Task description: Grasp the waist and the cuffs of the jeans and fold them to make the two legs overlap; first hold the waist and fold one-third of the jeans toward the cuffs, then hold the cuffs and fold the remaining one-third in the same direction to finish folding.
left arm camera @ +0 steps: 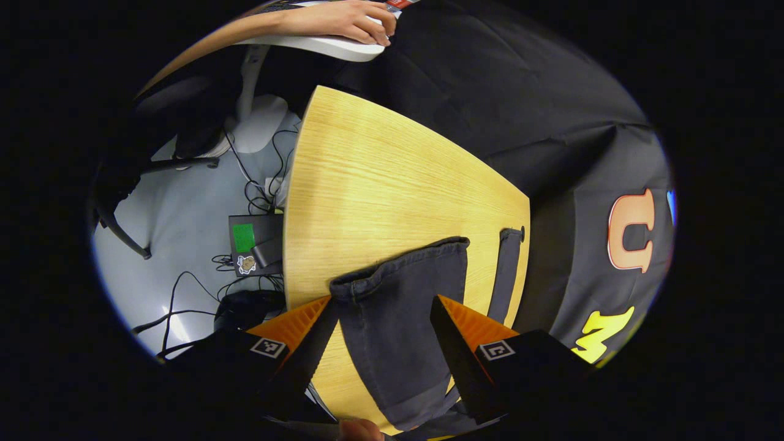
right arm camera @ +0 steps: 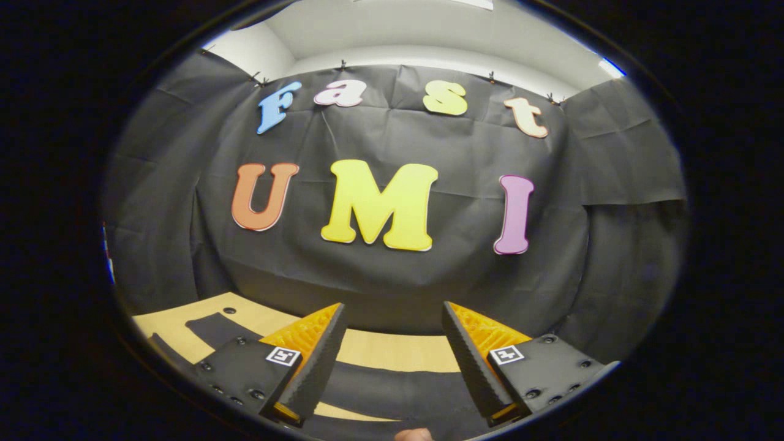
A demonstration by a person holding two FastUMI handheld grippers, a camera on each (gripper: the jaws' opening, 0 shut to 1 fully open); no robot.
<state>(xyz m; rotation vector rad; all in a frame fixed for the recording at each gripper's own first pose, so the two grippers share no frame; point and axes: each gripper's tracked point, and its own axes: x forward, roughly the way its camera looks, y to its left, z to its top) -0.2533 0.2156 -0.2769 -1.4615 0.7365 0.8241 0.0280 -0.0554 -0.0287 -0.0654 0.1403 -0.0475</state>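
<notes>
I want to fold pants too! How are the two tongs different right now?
The left tongs point down at the wooden table, with a dark jeans leg lying between their open fingers. The right tongs point level toward the booth's black cloth wall, with jeans below them. Both are open, gripping nothing.

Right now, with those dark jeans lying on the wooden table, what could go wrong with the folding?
Two risks, as I judge them.
1. The left gripper is open over one jeans leg, whose cuff looks bunched; closing here might catch a single layer and leave a crooked fold.
2. The other leg lies close to the table edge by the booth wall, so a pull could perhaps drag it off.
</notes>
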